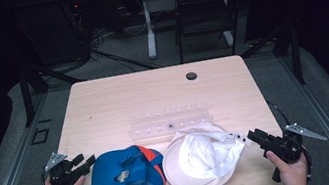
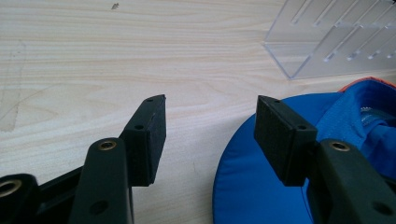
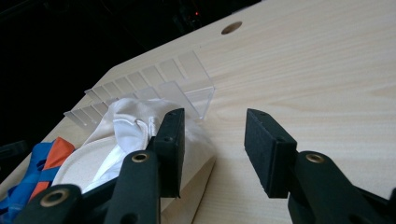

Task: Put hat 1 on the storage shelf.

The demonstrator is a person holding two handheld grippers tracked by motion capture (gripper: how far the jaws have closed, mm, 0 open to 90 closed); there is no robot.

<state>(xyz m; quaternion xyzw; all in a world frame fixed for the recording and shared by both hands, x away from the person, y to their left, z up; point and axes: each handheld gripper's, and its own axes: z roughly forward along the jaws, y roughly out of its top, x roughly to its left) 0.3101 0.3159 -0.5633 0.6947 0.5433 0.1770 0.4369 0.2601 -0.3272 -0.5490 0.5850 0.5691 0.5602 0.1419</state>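
Pale wood tabletop [image 1: 119, 105] carries two caps near my edge: the blue cap [image 1: 123, 176] and, just right of it, the white cap [image 1: 203, 156]. My left gripper [image 1: 84, 162] sits released just left of the blue cap; my right gripper [image 1: 252, 135], also released, waits beyond the white cap. Behind both stands a clear rack [image 1: 170, 122]. I judge I'm approaching; next I close on a brim.

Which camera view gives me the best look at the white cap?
The high view: the whole white cap lies upturned on the table, beside the blue cap. The right gripper view shows only part of it behind that gripper's near jaw. The left gripper view looks at the blue cap's brim instead.
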